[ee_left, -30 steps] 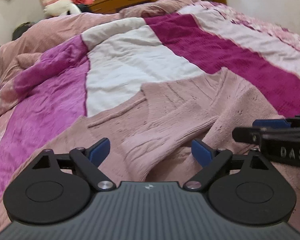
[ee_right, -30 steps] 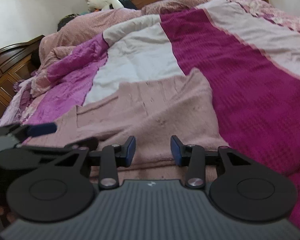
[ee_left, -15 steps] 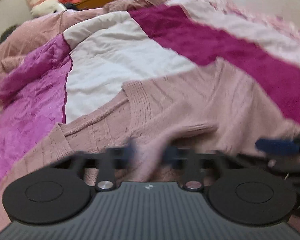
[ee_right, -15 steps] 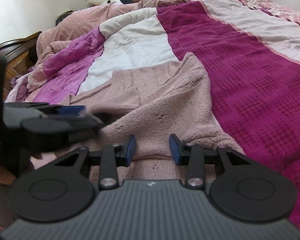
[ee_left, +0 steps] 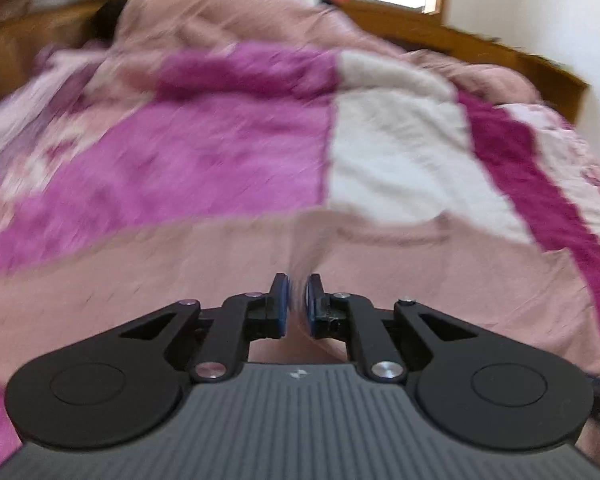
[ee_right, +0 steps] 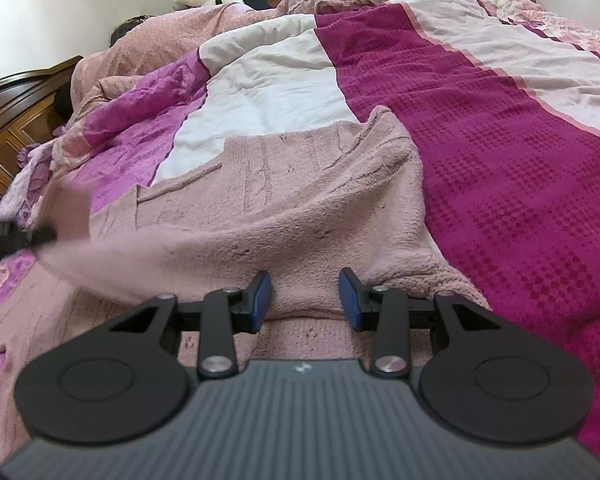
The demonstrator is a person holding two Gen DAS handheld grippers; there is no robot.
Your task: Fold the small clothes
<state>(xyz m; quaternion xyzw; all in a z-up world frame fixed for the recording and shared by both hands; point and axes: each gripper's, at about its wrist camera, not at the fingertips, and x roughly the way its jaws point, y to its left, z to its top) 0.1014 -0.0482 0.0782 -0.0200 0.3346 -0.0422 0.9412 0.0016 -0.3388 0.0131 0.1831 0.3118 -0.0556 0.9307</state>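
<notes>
Left claw [ee_left: 297, 304] is clenched on a pinch of the pink knit sweater [ee_left: 228, 272]; a blurred ridge of the fabric rises between my blue pads [ee_left: 281, 300] at lower centre of the left wrist view. Its jaws have just been closing, with that fold between them. That whole view is smeared. Across it, left to right: wooden headboard [ee_left: 28, 12] at upper left, magenta quilt panel [ee_left: 204, 160] at mid-left, white panel [ee_left: 396, 160] at mid-right, dark magenta stripe [ee_left: 508, 144] toward the right edge.

In the right wrist view, my left claw shows only as a dark blurred shape at the left edge [ee_right: 4, 236], a sleeve-like length of sweater [ee_right: 300, 208] stretched from it toward centre. The garment lies on the bedspread [ee_right: 520, 184], filling the middle and lower left.

Right claw [ee_right: 305, 300] at lower centre: partly parted, a thick bunched edge of the sweater sits between the pads [ee_right: 262, 300]. Whether they press on the knit, I cannot tell.
</notes>
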